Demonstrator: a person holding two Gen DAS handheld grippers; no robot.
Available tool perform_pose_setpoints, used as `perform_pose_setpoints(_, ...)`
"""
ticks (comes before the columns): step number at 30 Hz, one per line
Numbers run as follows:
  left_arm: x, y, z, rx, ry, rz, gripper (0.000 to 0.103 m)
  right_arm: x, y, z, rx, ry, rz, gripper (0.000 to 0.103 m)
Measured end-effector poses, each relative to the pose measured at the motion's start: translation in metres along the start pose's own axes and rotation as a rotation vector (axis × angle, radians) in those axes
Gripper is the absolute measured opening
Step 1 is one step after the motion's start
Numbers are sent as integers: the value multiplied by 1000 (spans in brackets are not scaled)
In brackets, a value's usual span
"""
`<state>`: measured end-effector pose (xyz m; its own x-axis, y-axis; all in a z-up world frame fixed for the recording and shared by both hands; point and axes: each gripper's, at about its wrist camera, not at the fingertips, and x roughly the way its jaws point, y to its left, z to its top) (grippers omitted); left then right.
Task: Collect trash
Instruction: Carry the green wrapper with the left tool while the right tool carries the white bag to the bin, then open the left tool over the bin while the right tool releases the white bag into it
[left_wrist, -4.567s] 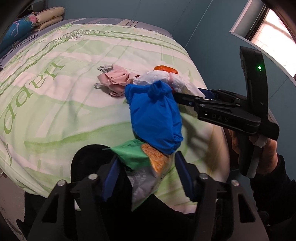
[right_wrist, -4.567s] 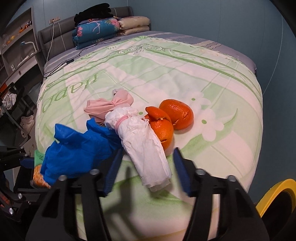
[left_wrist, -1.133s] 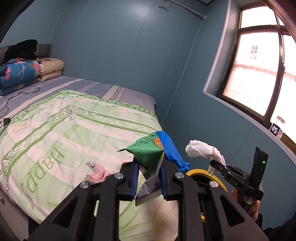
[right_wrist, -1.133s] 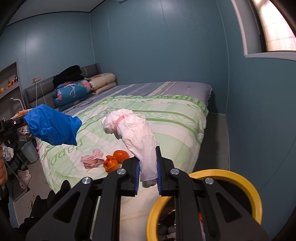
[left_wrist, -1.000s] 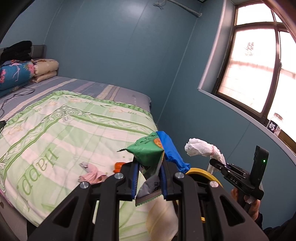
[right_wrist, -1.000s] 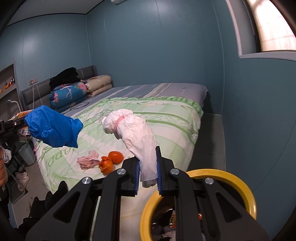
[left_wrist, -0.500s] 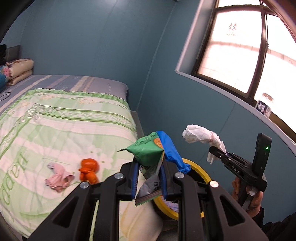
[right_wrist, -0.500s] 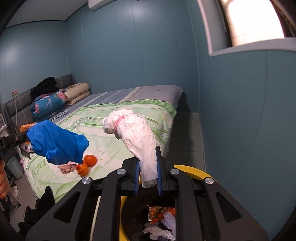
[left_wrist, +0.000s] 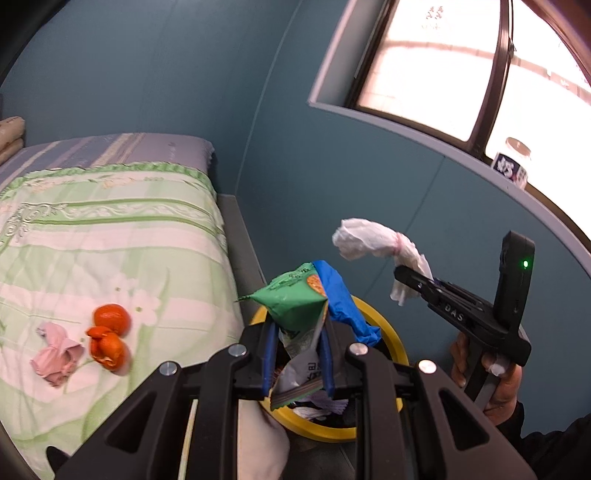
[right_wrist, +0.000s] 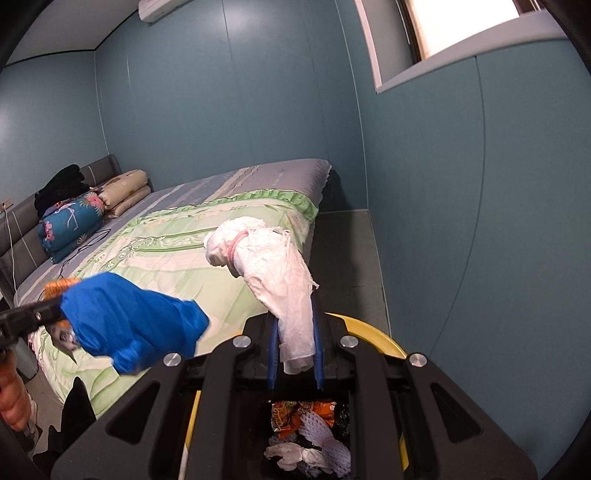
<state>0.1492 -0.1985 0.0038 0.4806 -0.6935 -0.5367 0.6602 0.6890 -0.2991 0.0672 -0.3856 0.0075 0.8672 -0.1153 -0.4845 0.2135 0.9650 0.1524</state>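
You have swung both loads off the bed (left_wrist: 110, 236) and over the yellow-rimmed bin (left_wrist: 373, 314), so dropping comes next. Your left gripper (left_wrist: 297, 363) pinches a green snack wrapper (left_wrist: 295, 295) and blue bag (right_wrist: 133, 325); your right gripper (right_wrist: 295, 356) pinches the white tissue bundle (right_wrist: 273, 269). Only the left view shows orange peels (left_wrist: 109, 334) and pink tissue (left_wrist: 55, 354) left on the bed; only the right shows trash inside the bin.

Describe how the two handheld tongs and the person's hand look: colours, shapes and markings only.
Both tongs, left tongs and right tongs, are matte black angular frames with silver bolts and blue finger pads. The right one carries "DAS" lettering and a green light. A bare hand and dark sleeve show.
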Motion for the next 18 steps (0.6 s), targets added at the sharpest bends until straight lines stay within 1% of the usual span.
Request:
perform_pose_setpoints(5, 23, -12, -9, 22, 52, -17, 18, 6, -6, -4, 14, 21, -7, 14)
perform_pose_setpoints(11, 45, -17, -18, 25, 105, -25, 18, 13, -14, -9, 37, 46, -12, 15)
perform_pose_setpoints(18, 66, -23, -27, 39, 161, -25, 18, 18, -11, -14, 38, 79, -5, 15)
